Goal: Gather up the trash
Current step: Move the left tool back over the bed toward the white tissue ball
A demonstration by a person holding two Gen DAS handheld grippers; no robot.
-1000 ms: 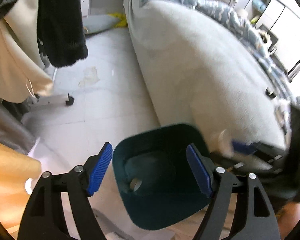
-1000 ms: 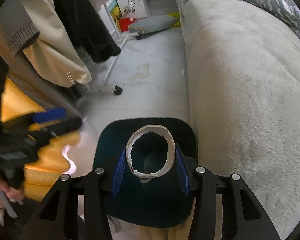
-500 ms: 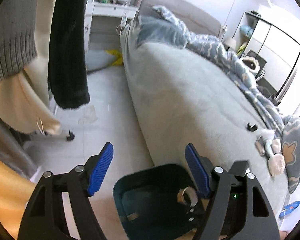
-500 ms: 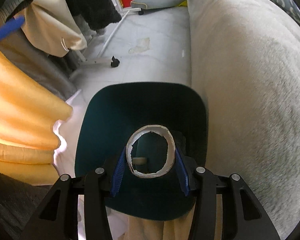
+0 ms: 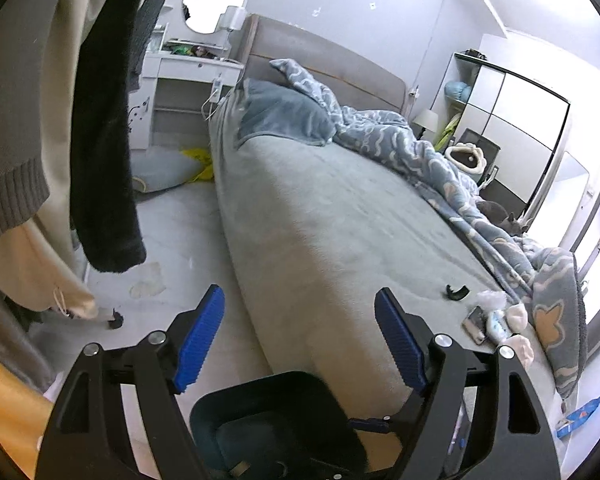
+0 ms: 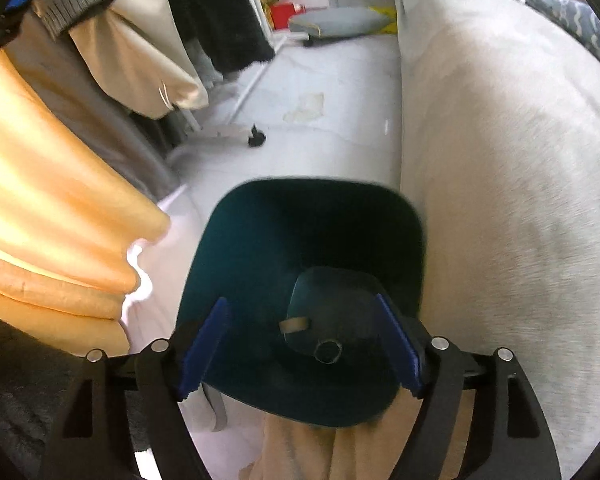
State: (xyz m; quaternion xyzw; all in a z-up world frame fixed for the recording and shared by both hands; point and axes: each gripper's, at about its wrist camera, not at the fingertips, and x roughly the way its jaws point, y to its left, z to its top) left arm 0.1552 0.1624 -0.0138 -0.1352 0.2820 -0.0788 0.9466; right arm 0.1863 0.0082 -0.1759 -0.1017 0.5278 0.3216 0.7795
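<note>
Cardboard ring (image 6: 329, 351) in bin (image 6: 300, 220), below opening right claw (image 6: 300, 346).

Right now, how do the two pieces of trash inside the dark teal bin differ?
The small cardboard ring shows a round open end, while the flat tan scrap looks rectangular. The ring sits nearer the camera; the scrap lies beside it, further left. Both rest on the floor of the dark teal bin, beneath the right gripper, whose empty jaws are opening.

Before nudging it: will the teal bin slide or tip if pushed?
Nearly empty, the teal bin looks light and probably slides on the smooth floor. Its base is narrower than its mouth; high pushes might tip it.
</note>
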